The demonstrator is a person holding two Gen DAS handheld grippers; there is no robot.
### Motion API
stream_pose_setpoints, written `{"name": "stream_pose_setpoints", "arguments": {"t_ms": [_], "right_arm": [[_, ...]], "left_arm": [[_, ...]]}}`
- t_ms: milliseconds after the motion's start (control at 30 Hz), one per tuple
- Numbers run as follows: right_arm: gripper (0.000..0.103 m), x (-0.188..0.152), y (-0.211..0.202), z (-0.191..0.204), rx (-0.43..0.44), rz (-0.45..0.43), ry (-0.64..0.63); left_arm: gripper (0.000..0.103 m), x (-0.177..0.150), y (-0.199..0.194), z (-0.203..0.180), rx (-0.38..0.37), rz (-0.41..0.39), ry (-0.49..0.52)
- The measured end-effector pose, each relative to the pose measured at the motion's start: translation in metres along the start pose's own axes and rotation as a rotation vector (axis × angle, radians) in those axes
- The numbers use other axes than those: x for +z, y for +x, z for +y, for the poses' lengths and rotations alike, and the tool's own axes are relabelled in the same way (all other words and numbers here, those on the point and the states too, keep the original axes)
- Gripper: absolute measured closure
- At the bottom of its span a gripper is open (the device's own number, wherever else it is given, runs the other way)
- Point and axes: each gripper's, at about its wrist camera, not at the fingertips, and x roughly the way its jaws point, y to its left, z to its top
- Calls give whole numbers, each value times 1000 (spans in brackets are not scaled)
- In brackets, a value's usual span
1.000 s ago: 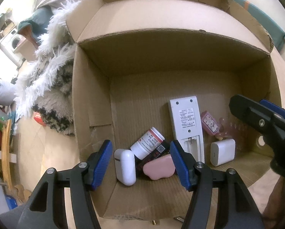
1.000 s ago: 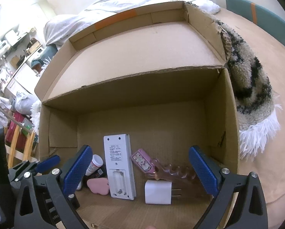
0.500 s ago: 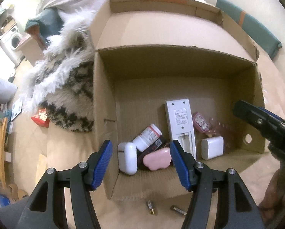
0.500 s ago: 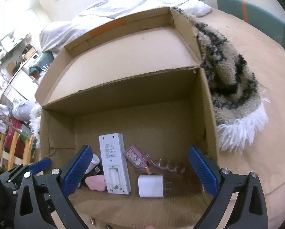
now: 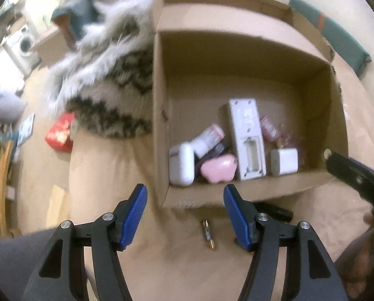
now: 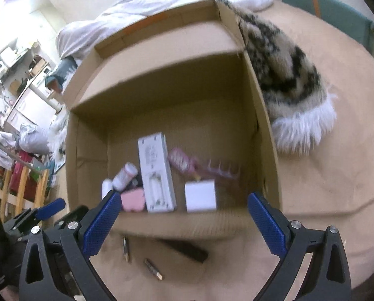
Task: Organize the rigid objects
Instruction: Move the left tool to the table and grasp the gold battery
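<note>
An open cardboard box (image 5: 159, 125) (image 6: 264, 155) lies on a tan blanket. Inside it are a white remote (image 5: 247, 135) (image 6: 157, 173), a white charger cube (image 5: 284, 161) (image 6: 200, 195), a pink case (image 5: 218, 168) (image 6: 133, 199), a white earbud case (image 5: 182, 164), a pill bottle (image 5: 208, 136) (image 6: 124, 173) and a pink comb (image 6: 212, 169). In front of the box lie small metal bits (image 5: 208, 234) (image 6: 153, 268) and a black flat object (image 6: 184, 248) (image 5: 274, 210). My left gripper (image 5: 185, 217) is open and empty, short of the box. My right gripper (image 6: 182, 225) is open and empty above the black object.
A shaggy patterned rug (image 5: 106, 95) (image 6: 287, 75) lies beside and behind the box. A red packet (image 5: 60, 133) lies on the blanket at the left. White bedding (image 6: 162, 2) is behind the box. Wooden furniture (image 6: 19, 183) stands at the far left.
Both grippers have pulled back out of the box towards me. The box front edge, the small metal bits and the black object have come into view. Both stay open.
</note>
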Motion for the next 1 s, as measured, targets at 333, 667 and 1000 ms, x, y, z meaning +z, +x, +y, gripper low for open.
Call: {"name": "stream_pose_setpoints", "arguments": {"t_ms": [333, 667, 1000], "right_arm": [[0, -34, 9, -7, 57, 108, 86], [0, -41, 31, -11, 58, 177, 142], [0, -38, 46, -9, 85, 208, 155]], "left_arm": [[36, -14, 6, 22, -43, 32, -124], [41, -38, 53, 9, -77, 236, -124], [91, -39, 94, -10, -56, 335, -92]]}}
